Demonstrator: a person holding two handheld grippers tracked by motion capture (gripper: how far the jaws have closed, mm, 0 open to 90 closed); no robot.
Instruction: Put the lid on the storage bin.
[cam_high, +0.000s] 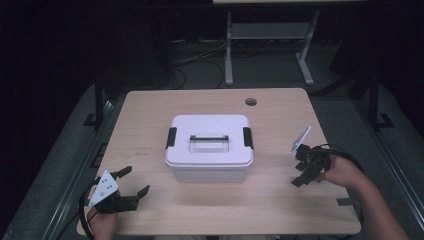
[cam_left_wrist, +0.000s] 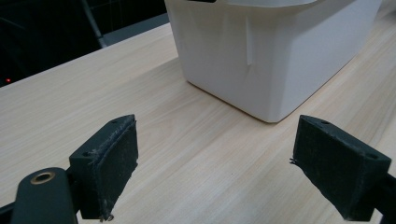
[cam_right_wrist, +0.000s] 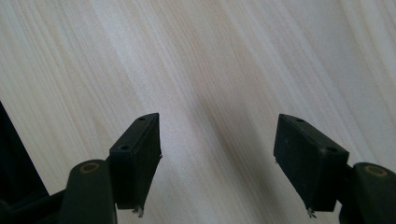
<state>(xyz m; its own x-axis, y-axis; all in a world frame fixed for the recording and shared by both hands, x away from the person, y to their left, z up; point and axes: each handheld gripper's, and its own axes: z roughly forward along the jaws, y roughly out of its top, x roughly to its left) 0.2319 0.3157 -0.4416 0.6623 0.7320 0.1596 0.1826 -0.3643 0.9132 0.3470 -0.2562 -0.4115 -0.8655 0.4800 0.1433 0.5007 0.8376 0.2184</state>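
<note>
White plastic forms the storage box (cam_high: 209, 147), which stands near the middle of the light wood table (cam_high: 150, 115). Its lid (cam_high: 209, 137) is on, with a black latch (cam_high: 171, 138) at the left end, a second black latch (cam_high: 248, 137) at the right end, and a recessed handle (cam_high: 209, 141) lying flat in the top. No brand, label or readable writing can be made out on the box or lid; a faint dark mark on the table left of the box is too small to read.

The left gripper (cam_high: 134, 181) rests at the near left corner of the table, held by the person's left hand (cam_high: 102, 223). Its jaws stand wide apart and hold nothing. In the left gripper view, the box wall (cam_left_wrist: 271, 56) is ahead of the jaws, near but apart from them, with bare wood between the pads (cam_left_wrist: 116, 163).

The right gripper (cam_high: 301, 172) sits at the right side of the table, well apart from the box, held by the right hand (cam_high: 342, 172). Its jaws are spread with nothing between them; the right gripper view has bare table grain (cam_right_wrist: 210, 70) beyond the pads (cam_right_wrist: 140, 154).

A round cable hole (cam_high: 251, 102) lies in the table's far edge.
</note>
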